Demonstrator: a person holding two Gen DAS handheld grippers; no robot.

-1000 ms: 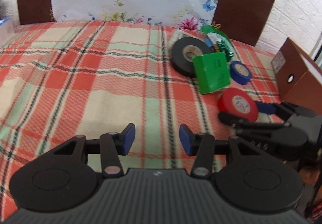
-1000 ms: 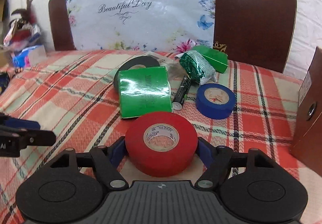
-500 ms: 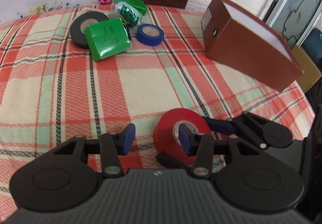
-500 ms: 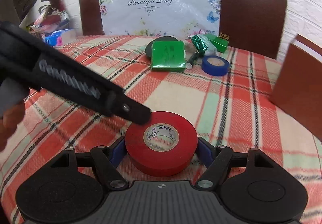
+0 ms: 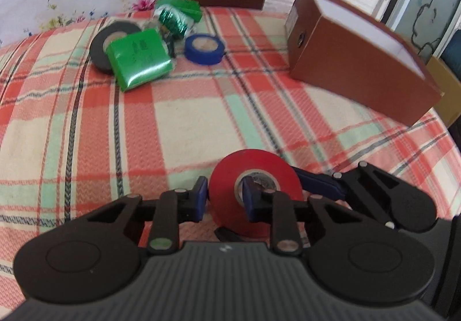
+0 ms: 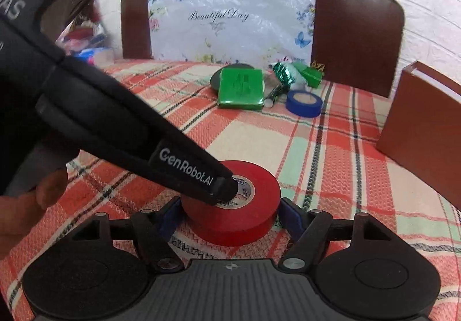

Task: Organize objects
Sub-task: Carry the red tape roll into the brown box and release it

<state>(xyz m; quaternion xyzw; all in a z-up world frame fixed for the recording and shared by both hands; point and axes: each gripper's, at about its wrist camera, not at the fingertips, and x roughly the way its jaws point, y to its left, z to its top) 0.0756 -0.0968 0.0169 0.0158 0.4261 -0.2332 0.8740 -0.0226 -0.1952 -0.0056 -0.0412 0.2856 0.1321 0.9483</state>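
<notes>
A red tape roll [image 6: 245, 211] is held between the two pads of my right gripper [image 6: 229, 214], which is shut on it above the plaid cloth. In the left wrist view the same roll [image 5: 227, 185] stands on edge. My left gripper [image 5: 224, 200] straddles its left wall: one finger [image 5: 247, 200] is inside the core hole, the other finger [image 5: 200, 197] outside the roll's left edge. I cannot tell whether the left pads press the roll. The left gripper's body [image 6: 184, 165] crosses the right wrist view and reaches into the core.
A brown open box [image 5: 360, 61] stands at the right of the table. At the back lie a green packet [image 5: 138, 58], a black tape roll [image 5: 100, 44], a blue tape roll [image 5: 204, 48] and green foil items [image 5: 173, 18]. A chair with a floral bag [image 6: 230, 21] stands behind.
My right gripper carried the red roll toward the near side of the table. My left gripper swung right, narrowed its jaws and put one finger into the roll's core.
</notes>
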